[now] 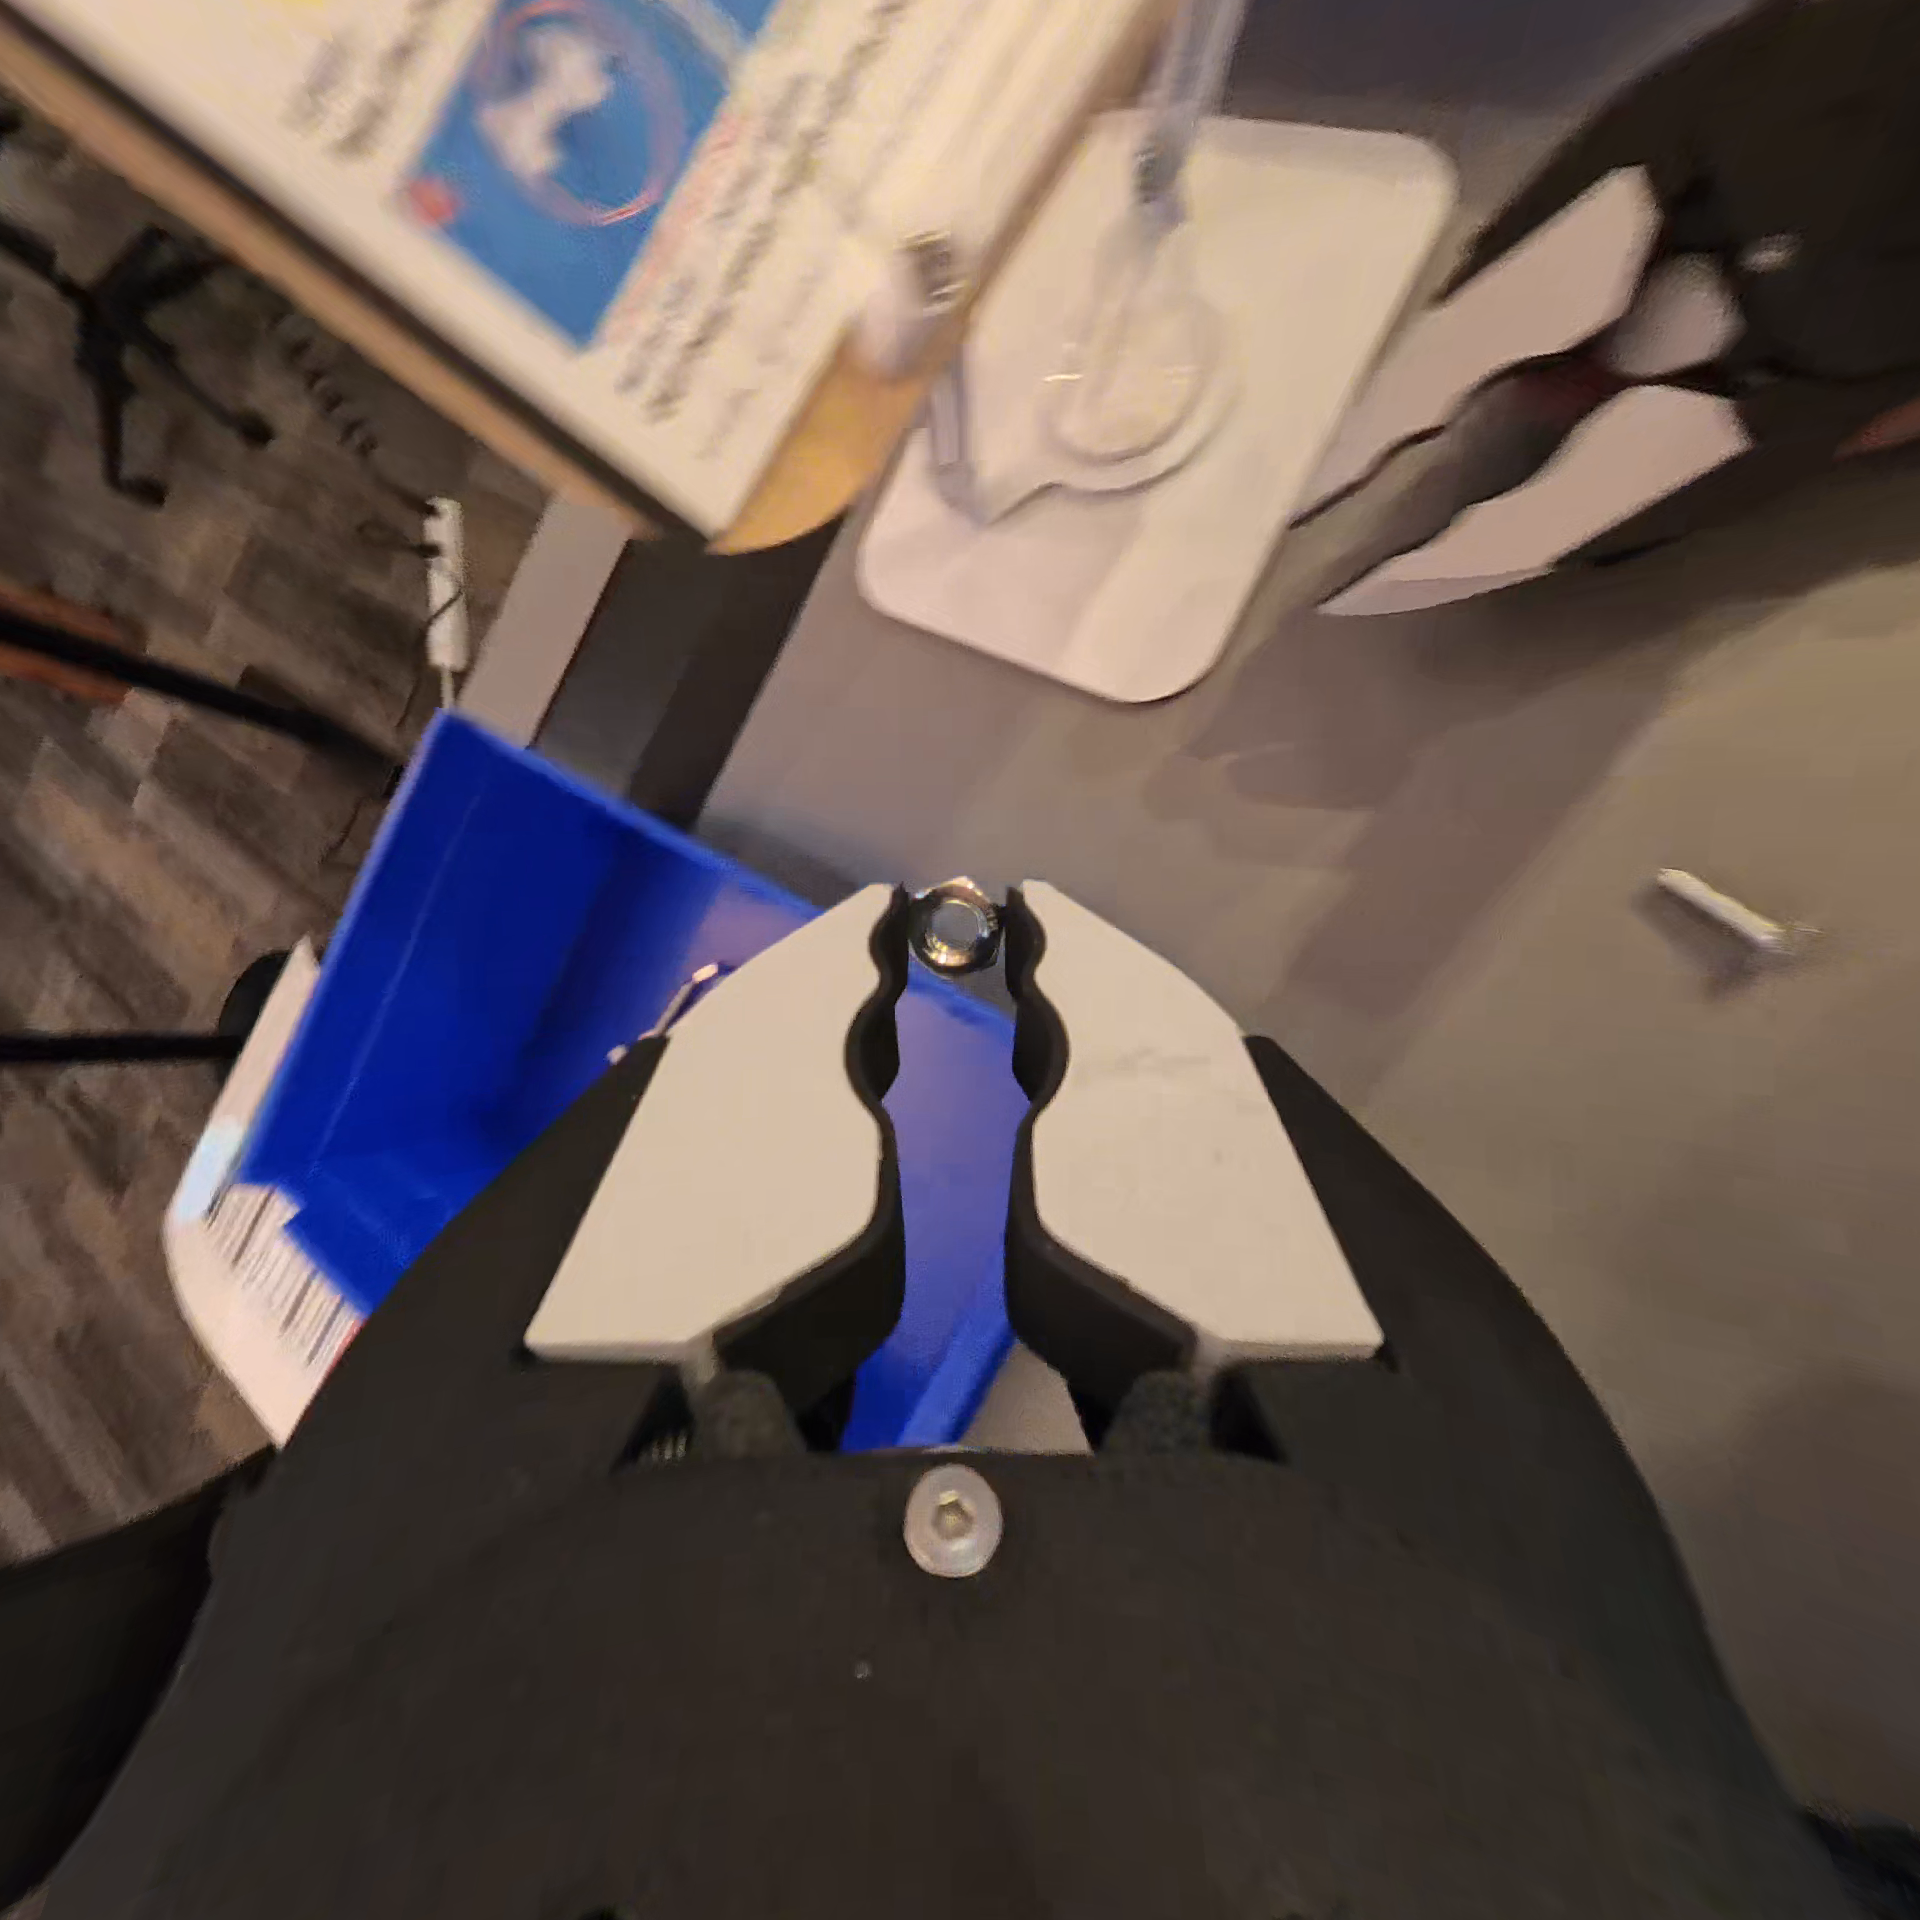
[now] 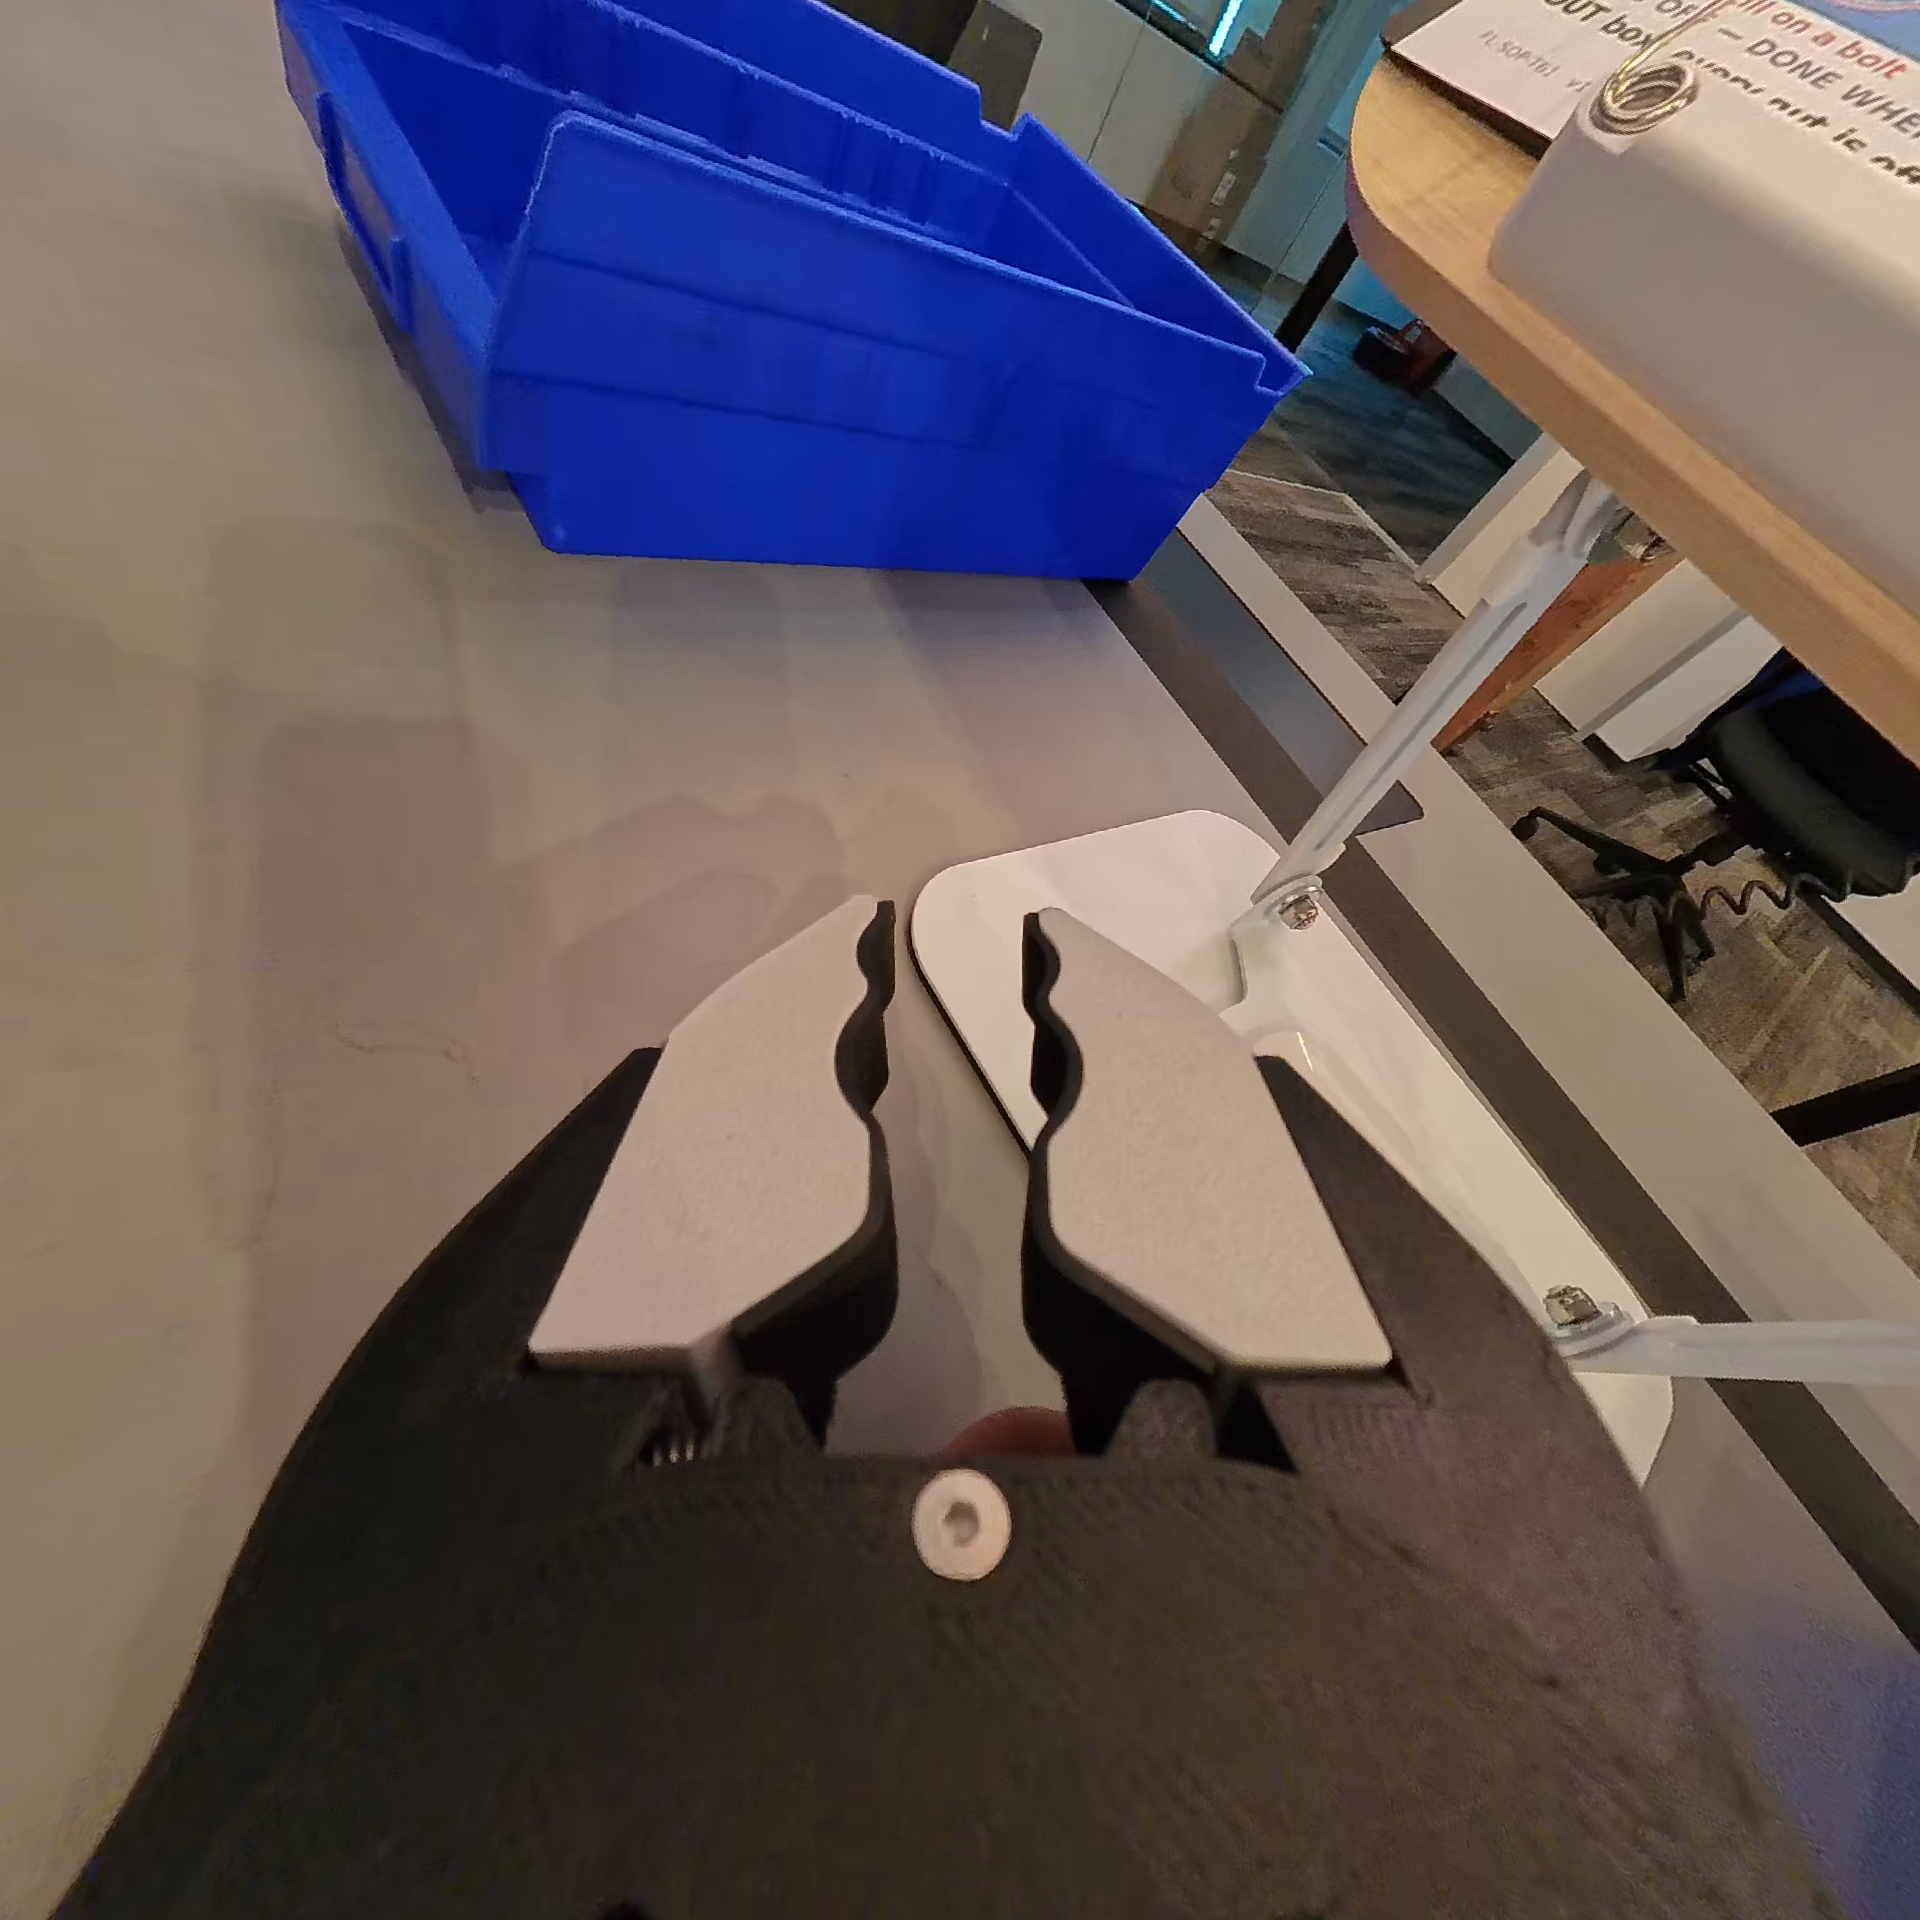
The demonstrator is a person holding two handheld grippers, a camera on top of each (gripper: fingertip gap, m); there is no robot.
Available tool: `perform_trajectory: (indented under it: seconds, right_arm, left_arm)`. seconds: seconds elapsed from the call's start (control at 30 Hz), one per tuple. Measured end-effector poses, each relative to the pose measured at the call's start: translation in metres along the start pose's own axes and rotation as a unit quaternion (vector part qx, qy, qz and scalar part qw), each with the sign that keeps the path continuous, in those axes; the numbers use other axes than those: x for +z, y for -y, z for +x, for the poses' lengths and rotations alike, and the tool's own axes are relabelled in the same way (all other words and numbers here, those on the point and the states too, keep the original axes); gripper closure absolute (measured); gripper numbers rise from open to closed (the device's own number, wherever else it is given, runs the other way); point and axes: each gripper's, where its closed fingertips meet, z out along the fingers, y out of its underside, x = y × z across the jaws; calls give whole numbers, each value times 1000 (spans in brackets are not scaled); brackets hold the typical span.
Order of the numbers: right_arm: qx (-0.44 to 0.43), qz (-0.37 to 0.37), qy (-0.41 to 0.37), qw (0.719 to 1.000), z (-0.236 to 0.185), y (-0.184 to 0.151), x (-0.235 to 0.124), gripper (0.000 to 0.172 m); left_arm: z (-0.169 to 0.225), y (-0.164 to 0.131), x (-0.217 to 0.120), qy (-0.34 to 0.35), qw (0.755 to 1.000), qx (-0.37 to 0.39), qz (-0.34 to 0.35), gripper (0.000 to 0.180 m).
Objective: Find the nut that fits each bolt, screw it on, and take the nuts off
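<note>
My left gripper (image 1: 954, 909) is shut on a silver hex nut (image 1: 952, 927), pinched at the very fingertips with its hole facing the camera. It hovers over the near edge of the blue bin (image 1: 499, 987). A thin metal piece (image 1: 681, 1003) lies in the bin. A silver bolt (image 1: 1730, 925) lies on the grey table (image 1: 1455, 831) to the right. My right gripper (image 2: 958, 925) is open and empty above the table, at the corner of a white base plate (image 2: 1143, 894). It also shows blurred in the left wrist view (image 1: 1538, 416), far right.
The blue bin (image 2: 779, 343) stands far left in the right wrist view. A white stand (image 2: 1382, 748) rises from the base plate and carries a wooden board (image 2: 1538, 343) with a printed sheet. The table's edge (image 2: 1351, 790) runs on the right; floor and chair beyond. The left gripper's tips are roughly 20 centimetres from the right gripper's.
</note>
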Motion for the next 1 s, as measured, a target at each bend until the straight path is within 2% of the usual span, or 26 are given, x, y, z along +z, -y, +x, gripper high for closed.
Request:
perform_trajectory:
  seconds: [0.2,0.37,0.6,1.0]
  right_arm:
    - [2,0,-1,1000,1,0,0,148]
    - [7,1,0,1000,2,0,0,149]
    - [12,2,0,1000,3,0,0,149]
    - [10,1,2,1000,2,0,0,149]
  left_arm:
    - [100,6,52,-93,993,55,-42,163]
    - [149,-5,92,-145,983,74,-80,163]
    - [176,-18,119,-178,975,74,-108,163]
    - [189,-30,132,-208,969,59,-122,159]
